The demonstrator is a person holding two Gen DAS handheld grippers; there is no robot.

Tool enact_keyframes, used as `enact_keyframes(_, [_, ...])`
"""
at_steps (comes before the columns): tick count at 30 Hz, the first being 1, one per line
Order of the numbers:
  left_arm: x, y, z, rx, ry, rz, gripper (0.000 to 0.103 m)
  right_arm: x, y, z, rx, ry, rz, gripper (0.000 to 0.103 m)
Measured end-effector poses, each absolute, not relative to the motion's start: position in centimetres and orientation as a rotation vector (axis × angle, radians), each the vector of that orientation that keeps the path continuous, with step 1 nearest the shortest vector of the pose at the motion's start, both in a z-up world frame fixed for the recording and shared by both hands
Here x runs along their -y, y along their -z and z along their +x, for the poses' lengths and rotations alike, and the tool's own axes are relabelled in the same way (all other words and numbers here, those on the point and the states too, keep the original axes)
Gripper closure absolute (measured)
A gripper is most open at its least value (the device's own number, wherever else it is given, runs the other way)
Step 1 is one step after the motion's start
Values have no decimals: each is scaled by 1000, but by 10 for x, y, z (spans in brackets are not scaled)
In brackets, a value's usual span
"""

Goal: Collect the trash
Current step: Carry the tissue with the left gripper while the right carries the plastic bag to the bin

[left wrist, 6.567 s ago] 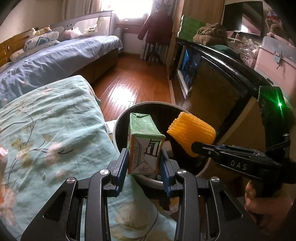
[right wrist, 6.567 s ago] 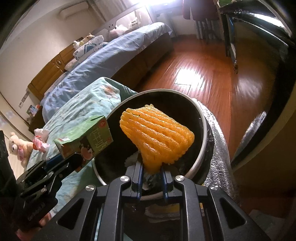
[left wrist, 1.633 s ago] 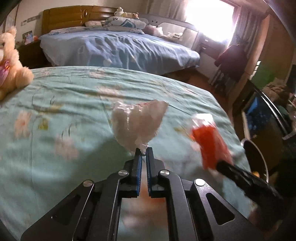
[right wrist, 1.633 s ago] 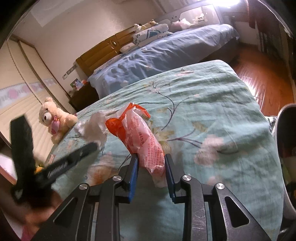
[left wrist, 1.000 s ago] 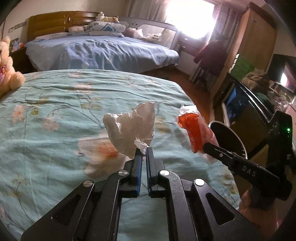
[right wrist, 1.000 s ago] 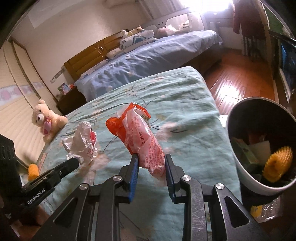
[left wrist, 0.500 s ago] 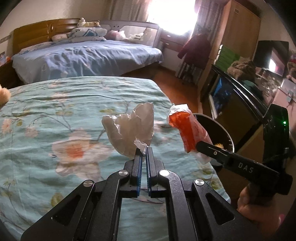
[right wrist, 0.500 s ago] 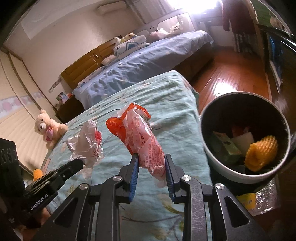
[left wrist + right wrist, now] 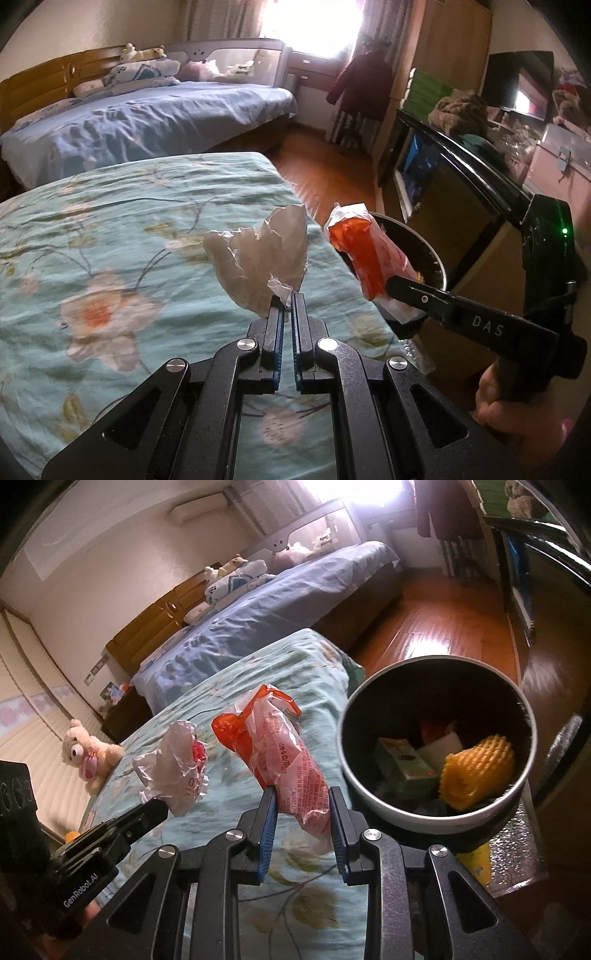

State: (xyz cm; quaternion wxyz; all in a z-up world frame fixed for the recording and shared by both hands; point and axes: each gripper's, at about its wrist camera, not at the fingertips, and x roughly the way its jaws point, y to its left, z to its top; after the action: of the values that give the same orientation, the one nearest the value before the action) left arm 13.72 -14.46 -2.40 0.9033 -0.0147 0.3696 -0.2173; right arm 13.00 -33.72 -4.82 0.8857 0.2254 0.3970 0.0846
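Crumpled white paper [image 9: 258, 258] is pinched by one thin corner between the nearly shut jaws of the left hand-held gripper [image 9: 287, 306], above the floral bedspread [image 9: 92, 240]. At about 2 o'clock from it, the right hand-held gripper [image 9: 302, 805] clamps an orange plastic wrapper [image 9: 284, 749] by its lower part. Farther off, at 2 o'clock in the right wrist view, the trash bin [image 9: 391, 812] stands beside the bed, already holding a green carton [image 9: 402, 771] and a yellow foam sleeve [image 9: 476, 771]. The paper's slight hold could slip and drop it short of the bin, onto bed or floor. Deeper bin contents are dark and unclear; print on both pieces is illegible.
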Motion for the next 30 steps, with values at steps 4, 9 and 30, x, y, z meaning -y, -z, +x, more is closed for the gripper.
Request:
enact_keyframes(4, [159,23,137,-764,469,-13,99,347,47,128,-821,-159,480,76])
enact_keyframes(9, [172,24,139,-769,490,4,99,356,46,126,-814,-140,487,76])
enact_keyframes(30, [226,21,145,-764,567,60,99,401,51,121,-808,-49,514,76])
